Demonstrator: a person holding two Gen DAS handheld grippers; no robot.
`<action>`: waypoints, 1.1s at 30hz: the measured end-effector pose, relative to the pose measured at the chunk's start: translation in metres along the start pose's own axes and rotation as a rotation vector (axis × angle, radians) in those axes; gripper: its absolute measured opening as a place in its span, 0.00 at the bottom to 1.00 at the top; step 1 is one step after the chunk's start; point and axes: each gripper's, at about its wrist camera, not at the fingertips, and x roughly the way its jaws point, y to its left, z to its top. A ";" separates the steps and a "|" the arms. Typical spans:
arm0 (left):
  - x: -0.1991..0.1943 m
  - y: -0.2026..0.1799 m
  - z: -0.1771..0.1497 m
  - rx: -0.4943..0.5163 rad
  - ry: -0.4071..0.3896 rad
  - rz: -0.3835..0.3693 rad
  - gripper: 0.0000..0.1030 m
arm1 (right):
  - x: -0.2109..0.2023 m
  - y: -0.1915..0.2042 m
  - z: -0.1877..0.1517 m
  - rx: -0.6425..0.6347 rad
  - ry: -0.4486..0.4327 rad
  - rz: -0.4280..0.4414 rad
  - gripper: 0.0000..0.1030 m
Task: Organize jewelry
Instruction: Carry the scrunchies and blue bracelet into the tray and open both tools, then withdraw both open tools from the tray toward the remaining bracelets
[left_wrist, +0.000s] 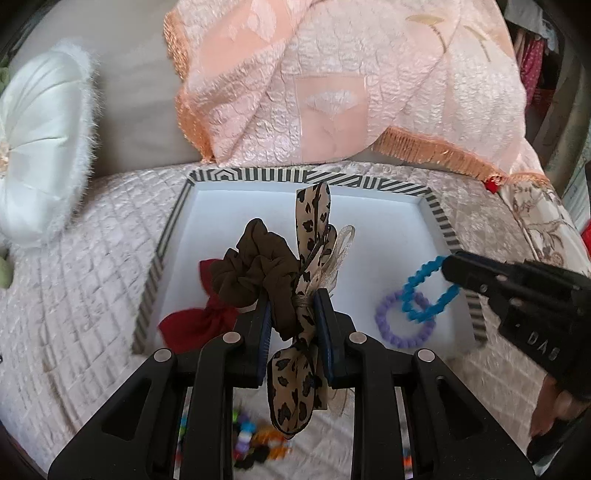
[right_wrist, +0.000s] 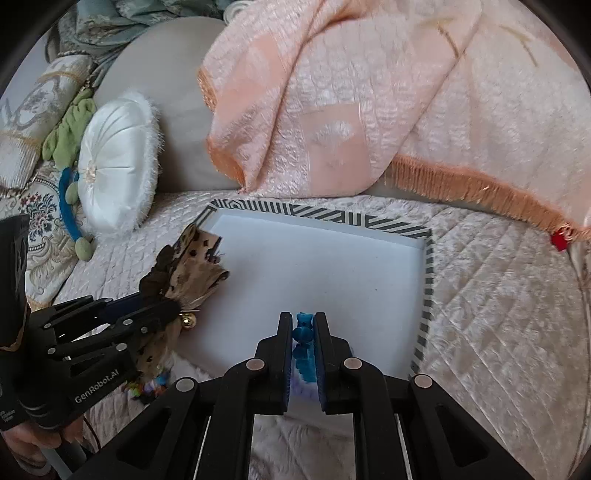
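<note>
My left gripper (left_wrist: 293, 306) is shut on a bundle of a brown scrunchie (left_wrist: 255, 273) and a leopard-print bow (left_wrist: 312, 218), held over the near edge of a white tray (left_wrist: 369, 229) with a striped rim. The bundle also shows in the right wrist view (right_wrist: 192, 266). My right gripper (right_wrist: 303, 334) is shut on a blue spiral hair tie (left_wrist: 424, 288), over the tray's right side. A purple spiral hair tie (left_wrist: 399, 317) and a red bow (left_wrist: 207, 317) lie in the tray.
The tray (right_wrist: 325, 266) sits on a quilted pink bedspread (left_wrist: 74, 277). A peach fringed blanket (left_wrist: 332, 81) is heaped behind it. A white round cushion (left_wrist: 40, 140) lies at left. Several small colourful clips (left_wrist: 255, 443) lie on the bed below my left gripper.
</note>
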 end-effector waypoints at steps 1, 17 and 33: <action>0.008 -0.001 0.002 -0.005 0.011 0.003 0.21 | 0.007 -0.004 0.001 0.007 0.006 -0.004 0.10; 0.055 -0.007 0.004 -0.043 0.070 0.029 0.36 | 0.048 -0.043 -0.012 -0.006 0.070 -0.217 0.15; -0.021 -0.002 -0.020 -0.037 -0.026 0.031 0.60 | -0.027 0.001 -0.045 0.003 -0.011 -0.131 0.41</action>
